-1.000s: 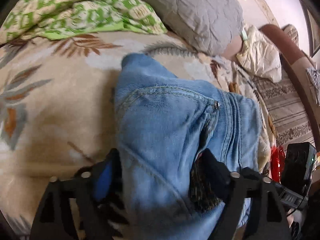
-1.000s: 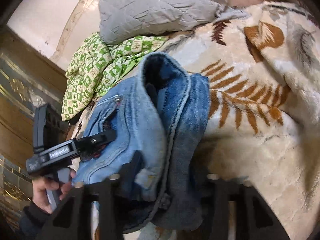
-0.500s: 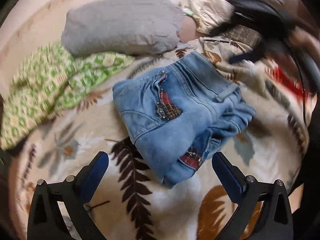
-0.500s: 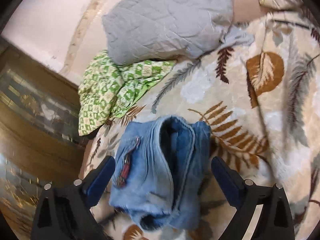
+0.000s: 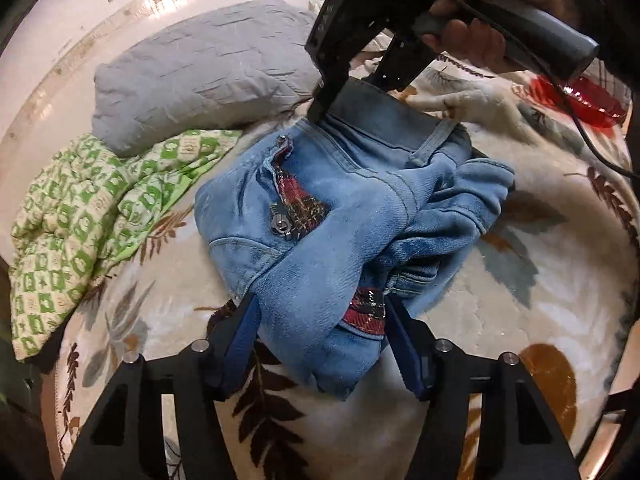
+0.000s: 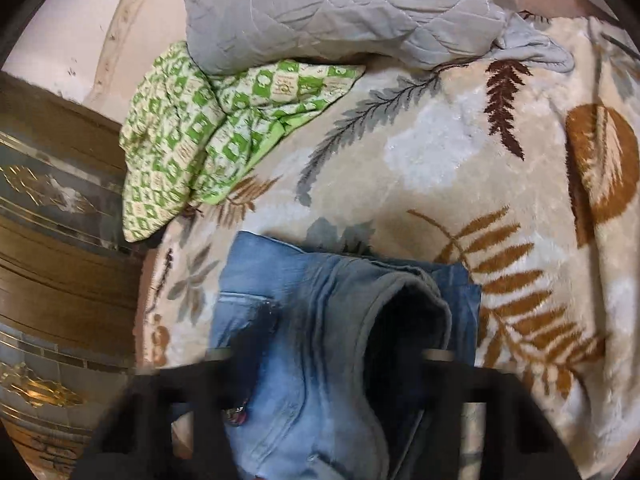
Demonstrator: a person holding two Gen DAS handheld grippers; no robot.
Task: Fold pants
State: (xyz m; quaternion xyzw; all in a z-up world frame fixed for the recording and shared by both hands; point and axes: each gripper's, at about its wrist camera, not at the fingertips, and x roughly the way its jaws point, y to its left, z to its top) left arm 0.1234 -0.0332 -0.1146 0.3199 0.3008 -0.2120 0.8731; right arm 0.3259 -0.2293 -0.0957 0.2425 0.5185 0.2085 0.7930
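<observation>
Landmark: the jeans, lying as a bunched, partly folded bundle in the middle of a leaf-patterned blanket that covers the bed. Behind the jeans, against the wall, lies a grey quilted pillow; to the left of the jeans, a crumpled green checked cloth. Beyond the jeans on the right, something red, too blurred to name. Handling, judged: denim is soft but thick, fairly heavy for cloth, not slippery and not fragile; stacked layers will bulge and spring back, and the zip and plaid-lined pocket openings add lumps. Best holds look like the waistband and the thick hem edges, where seams give a firm bite. Left gripper: jaws closing, about half open, straddling the near corner of the bundle; the blue pads sit at the cloth's sides, but whether they press yet I cannot tell. Right gripper, held in a hand, is at the far edge, on the dark waistband; jaws closing, narrow. In its own blurred view the waistband fold runs between the fingers, so a pinch on it seems likely, not certain.
</observation>
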